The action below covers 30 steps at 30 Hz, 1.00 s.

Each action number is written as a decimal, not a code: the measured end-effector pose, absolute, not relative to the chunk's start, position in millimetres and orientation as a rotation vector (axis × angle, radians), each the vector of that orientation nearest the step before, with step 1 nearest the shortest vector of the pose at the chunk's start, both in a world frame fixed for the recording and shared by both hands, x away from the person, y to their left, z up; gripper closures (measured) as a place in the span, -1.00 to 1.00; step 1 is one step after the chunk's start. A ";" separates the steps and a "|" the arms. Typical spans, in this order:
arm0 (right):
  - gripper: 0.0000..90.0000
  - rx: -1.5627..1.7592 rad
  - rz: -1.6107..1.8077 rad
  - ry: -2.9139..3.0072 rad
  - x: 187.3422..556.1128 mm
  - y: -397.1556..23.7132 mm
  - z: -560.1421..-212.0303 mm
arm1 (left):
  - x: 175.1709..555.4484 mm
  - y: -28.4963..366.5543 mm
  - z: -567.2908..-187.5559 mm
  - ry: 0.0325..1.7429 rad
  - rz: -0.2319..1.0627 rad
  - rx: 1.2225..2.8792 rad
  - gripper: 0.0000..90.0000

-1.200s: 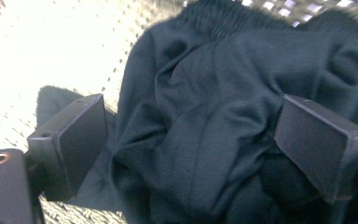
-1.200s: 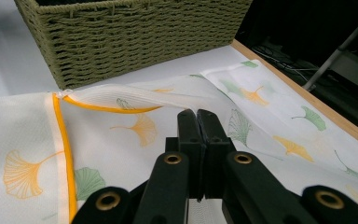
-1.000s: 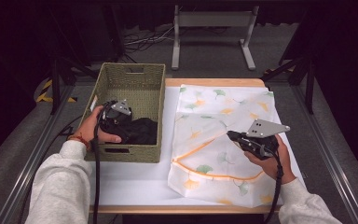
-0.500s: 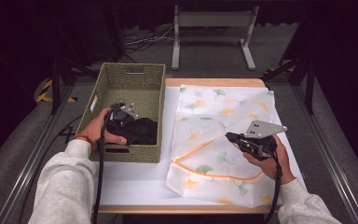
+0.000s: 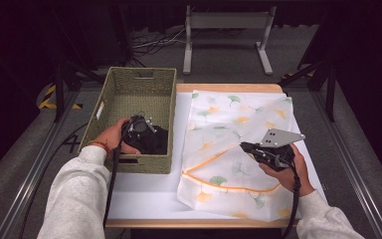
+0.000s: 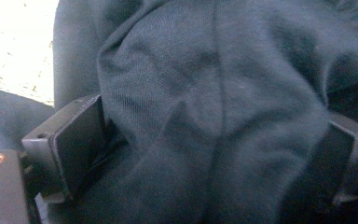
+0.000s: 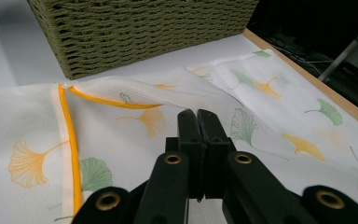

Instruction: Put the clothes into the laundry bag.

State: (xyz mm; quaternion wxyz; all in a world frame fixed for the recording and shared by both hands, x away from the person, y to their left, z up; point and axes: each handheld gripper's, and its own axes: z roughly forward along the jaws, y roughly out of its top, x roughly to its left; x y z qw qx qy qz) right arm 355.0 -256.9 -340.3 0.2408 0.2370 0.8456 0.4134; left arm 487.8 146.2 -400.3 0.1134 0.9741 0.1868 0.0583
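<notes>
A table (image 5: pixel 144 194) with a white top and a thin wooden edge carries the things. On its left side sits a green woven basket (image 5: pixel 110 107), shaped like a box. Its near wall stands a little way back from the front edge of the table. Just beside the basket, on the right, lies a big flat cloth bag (image 5: pixel 238 119). The bag is white with small green and yellow leaves on it and an orange stripe. It covers most of the right half of the table. The front left part of the table is bare and white.
</notes>
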 end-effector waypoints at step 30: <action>1.00 0.655 1.138 2.300 354.6 -258.5 -339.6 | 481.8 163.9 -368.3 0.432 0.265 2.640 0.46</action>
